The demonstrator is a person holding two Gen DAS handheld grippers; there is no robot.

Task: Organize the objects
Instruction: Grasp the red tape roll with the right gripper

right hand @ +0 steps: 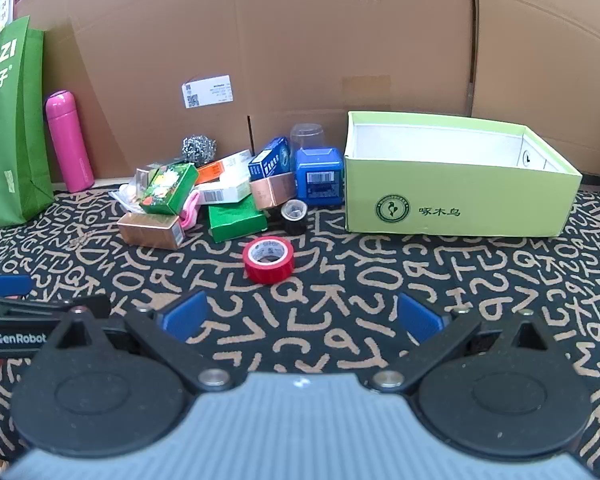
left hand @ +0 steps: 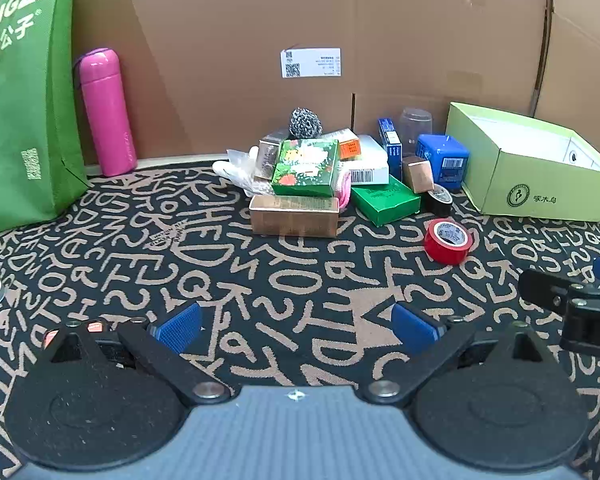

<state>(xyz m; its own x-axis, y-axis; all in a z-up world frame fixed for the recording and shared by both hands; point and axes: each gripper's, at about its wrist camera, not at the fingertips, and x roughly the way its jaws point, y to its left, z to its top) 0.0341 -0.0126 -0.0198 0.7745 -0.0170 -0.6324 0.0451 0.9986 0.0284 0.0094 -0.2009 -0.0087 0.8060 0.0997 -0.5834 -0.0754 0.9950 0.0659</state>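
Note:
A pile of small boxes (left hand: 304, 168) (right hand: 204, 196) lies on the patterned cloth against the cardboard wall. In it are a flowered green box (right hand: 168, 188), copper boxes (left hand: 294, 216), a flat green box (right hand: 236, 220) and a blue cube box (right hand: 320, 176). A red tape roll (left hand: 448, 240) (right hand: 269, 260) lies apart in front, with a black roll (right hand: 294, 216) behind it. An empty light-green shoe box (left hand: 540, 192) (right hand: 460, 208) stands to the right. My left gripper (left hand: 296, 326) and right gripper (right hand: 302, 316) hover over the cloth short of the pile, both open with nothing between the pads.
A pink bottle (left hand: 106, 116) (right hand: 68, 144) and a green bag (left hand: 20, 112) (right hand: 8, 128) stand at the left. A steel scourer (right hand: 198, 148) and a clear cup (right hand: 308, 136) sit behind the pile. Cardboard walls close the back. The other gripper shows at each view's edge.

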